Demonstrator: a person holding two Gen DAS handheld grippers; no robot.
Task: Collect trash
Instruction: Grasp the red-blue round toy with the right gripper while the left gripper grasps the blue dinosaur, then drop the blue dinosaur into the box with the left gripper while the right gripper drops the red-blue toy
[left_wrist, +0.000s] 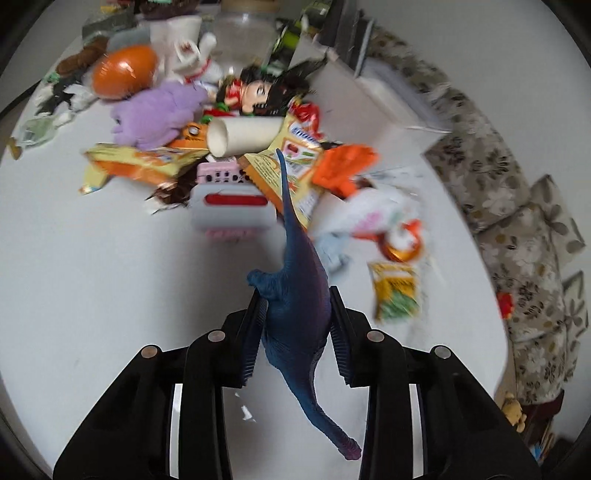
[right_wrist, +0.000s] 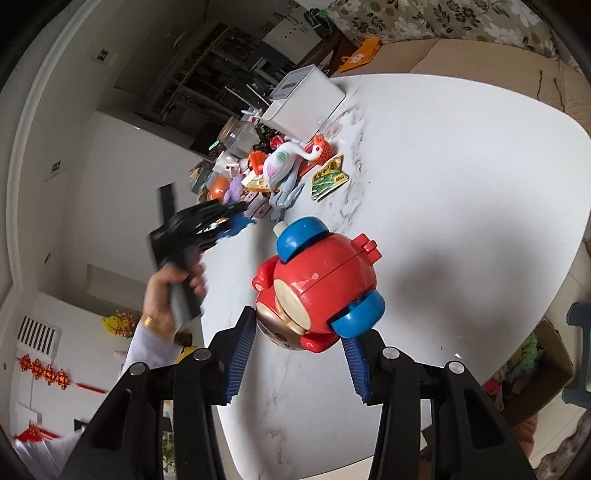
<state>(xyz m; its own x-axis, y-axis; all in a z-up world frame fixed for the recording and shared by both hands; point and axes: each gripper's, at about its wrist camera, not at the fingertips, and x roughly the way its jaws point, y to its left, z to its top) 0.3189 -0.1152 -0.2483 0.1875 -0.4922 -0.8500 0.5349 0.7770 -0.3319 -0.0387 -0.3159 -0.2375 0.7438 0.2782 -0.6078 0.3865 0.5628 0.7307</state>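
Left gripper (left_wrist: 298, 295) clamped on a blue toy dinosaur (left_wrist: 295, 306), fingers (left_wrist: 255, 332) pressed against both flanks of its body, tail pointing toward 12 o'clock, neck and head hanging toward 6 o'clock, raised above the white worktop (left_wrist: 92, 277). Beyond the tail, at 12 o'clock, a blurred heap: white-and-pink toy with a red bar (left_wrist: 231, 210), paper cup (left_wrist: 242, 134) on its side, yellow snack wrapper (left_wrist: 291, 166), orange wrapper (left_wrist: 140, 162) at 10 o'clock, purple plush (left_wrist: 155, 114), orange egg-shaped capsule (left_wrist: 123, 72) further out at 11 o'clock. Small yellow-green packet (left_wrist: 397, 295) lying apart at 2 o'clock, floral sofa (left_wrist: 517, 229) past the worktop edge at 3 o'clock.

Right gripper (right_wrist: 299, 332) with fingers (right_wrist: 242, 347) apart yet closed against a red round toy with blue wheels (right_wrist: 321, 288), one finger at each side, held over the worktop (right_wrist: 461, 166). Same heap at 11 o'clock, with a white swan-like toy (right_wrist: 284, 162) and a yellow-green packet (right_wrist: 328, 177) just beside it; white box (right_wrist: 306, 99) beyond. At 9 o'clock, the other gripper, blurred, with the blue dinosaur in it, held by a hand (right_wrist: 166, 295).
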